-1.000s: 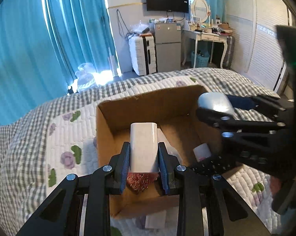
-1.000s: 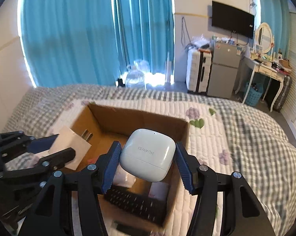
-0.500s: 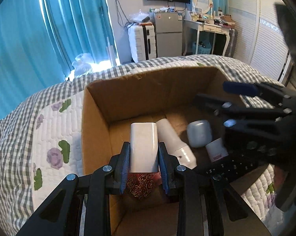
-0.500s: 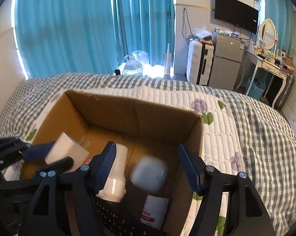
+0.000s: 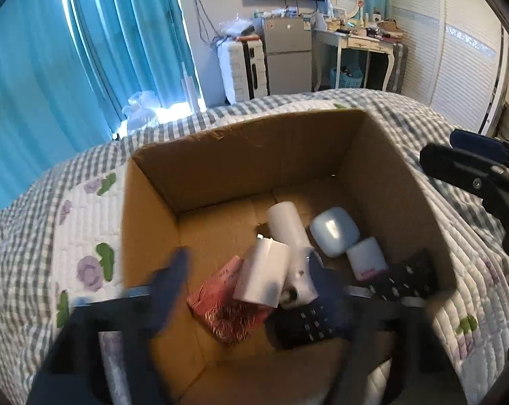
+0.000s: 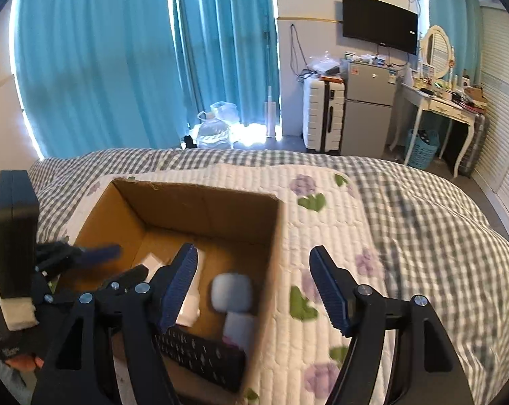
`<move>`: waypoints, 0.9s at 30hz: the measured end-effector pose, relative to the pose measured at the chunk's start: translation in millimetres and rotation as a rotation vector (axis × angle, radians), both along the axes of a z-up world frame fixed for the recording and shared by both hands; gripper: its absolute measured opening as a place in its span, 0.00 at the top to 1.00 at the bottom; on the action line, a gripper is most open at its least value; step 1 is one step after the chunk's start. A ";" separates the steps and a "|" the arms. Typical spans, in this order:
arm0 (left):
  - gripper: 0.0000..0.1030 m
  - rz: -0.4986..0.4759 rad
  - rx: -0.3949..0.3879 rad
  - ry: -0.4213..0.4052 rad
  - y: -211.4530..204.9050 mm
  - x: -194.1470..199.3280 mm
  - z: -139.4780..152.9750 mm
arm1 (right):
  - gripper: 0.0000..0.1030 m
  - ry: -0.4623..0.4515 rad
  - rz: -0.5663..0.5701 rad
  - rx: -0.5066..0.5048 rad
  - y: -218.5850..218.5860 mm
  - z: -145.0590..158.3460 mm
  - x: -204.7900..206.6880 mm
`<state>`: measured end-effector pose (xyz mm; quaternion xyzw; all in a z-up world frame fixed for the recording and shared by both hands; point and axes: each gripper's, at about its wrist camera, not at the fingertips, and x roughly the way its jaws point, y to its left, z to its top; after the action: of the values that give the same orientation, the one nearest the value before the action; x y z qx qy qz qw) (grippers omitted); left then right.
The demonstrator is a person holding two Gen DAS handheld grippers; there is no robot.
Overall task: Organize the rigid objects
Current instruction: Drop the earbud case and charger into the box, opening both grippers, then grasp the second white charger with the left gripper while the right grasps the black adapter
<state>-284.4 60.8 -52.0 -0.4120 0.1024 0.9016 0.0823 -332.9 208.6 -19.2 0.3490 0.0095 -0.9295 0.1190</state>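
Both the left gripper (image 5: 247,290) and the right gripper (image 6: 254,290) stood wide and empty over the cardboard box (image 5: 254,155). The white charger (image 5: 264,276) and earbud case (image 5: 334,231) lay inside among other items, so little seemed left.

Two wrist fisheyes, both aimed toward the curtains.
The left looks steeply down, close into the cardboard box (image 5: 254,155); the right sits higher, further right, sharing that box (image 6: 200,202) and bed (image 6: 406,222).

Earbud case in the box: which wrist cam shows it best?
Left wrist. The earbud case sits sharp and unobstructed on the floor of the cardboard box, beside the white bottle. The right wrist view shows the case too, but smaller and blurred, just past the open right gripper.
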 end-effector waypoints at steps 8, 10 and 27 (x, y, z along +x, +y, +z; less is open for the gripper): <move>0.06 -0.032 0.005 0.060 -13.7 79.6 26.6 | 0.20 -0.003 -0.029 0.025 22.2 9.3 63.3; 0.06 -0.020 0.019 0.063 -20.4 91.5 28.1 | 0.19 -0.009 -0.030 0.021 21.8 5.8 77.5; 0.04 0.200 0.017 -0.086 -35.5 109.7 -70.5 | 0.10 -0.133 -0.069 0.117 3.9 -98.0 112.9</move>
<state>-174.7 25.3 -122.5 -0.4579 0.0493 0.8876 -0.0001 -220.0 212.5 -117.2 0.4162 0.0439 -0.9058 0.0668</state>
